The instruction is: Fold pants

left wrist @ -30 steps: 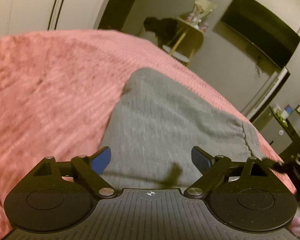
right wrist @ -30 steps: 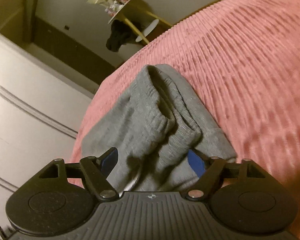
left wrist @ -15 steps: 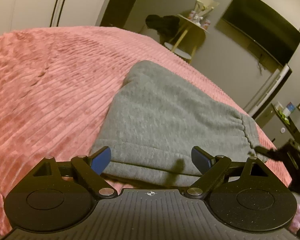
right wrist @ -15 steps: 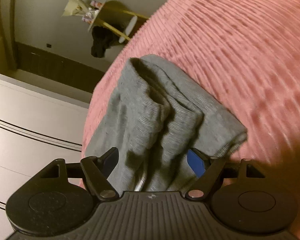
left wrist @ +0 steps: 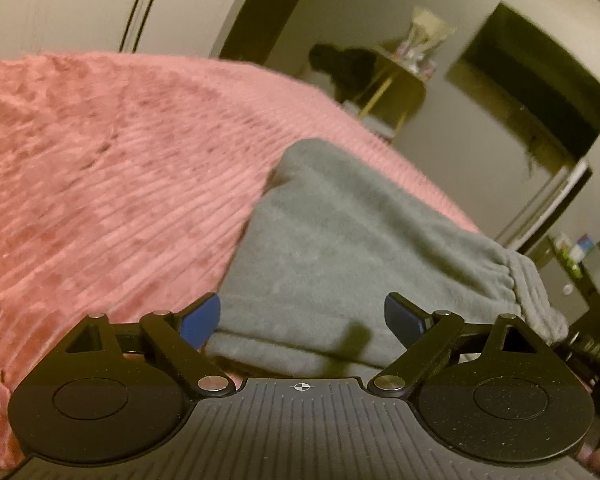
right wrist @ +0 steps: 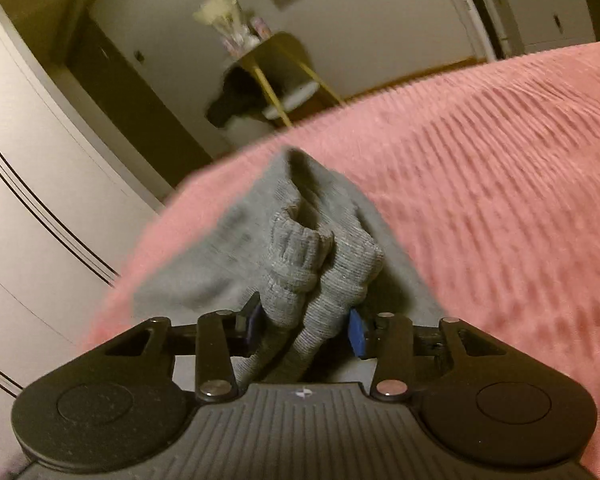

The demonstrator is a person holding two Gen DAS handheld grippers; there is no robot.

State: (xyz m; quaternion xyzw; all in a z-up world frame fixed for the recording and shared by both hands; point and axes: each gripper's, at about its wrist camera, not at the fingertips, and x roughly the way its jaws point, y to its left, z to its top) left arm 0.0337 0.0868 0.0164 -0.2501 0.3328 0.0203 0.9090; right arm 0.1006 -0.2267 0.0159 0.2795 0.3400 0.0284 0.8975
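Grey pants (left wrist: 340, 240) lie folded on the pink ribbed bedspread (left wrist: 100, 184), near its edge. My right gripper (right wrist: 306, 322) is closing with the bunched ribbed cuffs (right wrist: 320, 276) between the blue pads (right wrist: 356, 334), which meet the fabric on both sides. My left gripper (left wrist: 302, 318) is spread wide over the near folded edge, clamping nothing.

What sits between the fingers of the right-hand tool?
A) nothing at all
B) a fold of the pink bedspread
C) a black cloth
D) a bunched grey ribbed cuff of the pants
D: in the right wrist view the grey ribbed cuff is bunched between the closing blue fingers of the right gripper.
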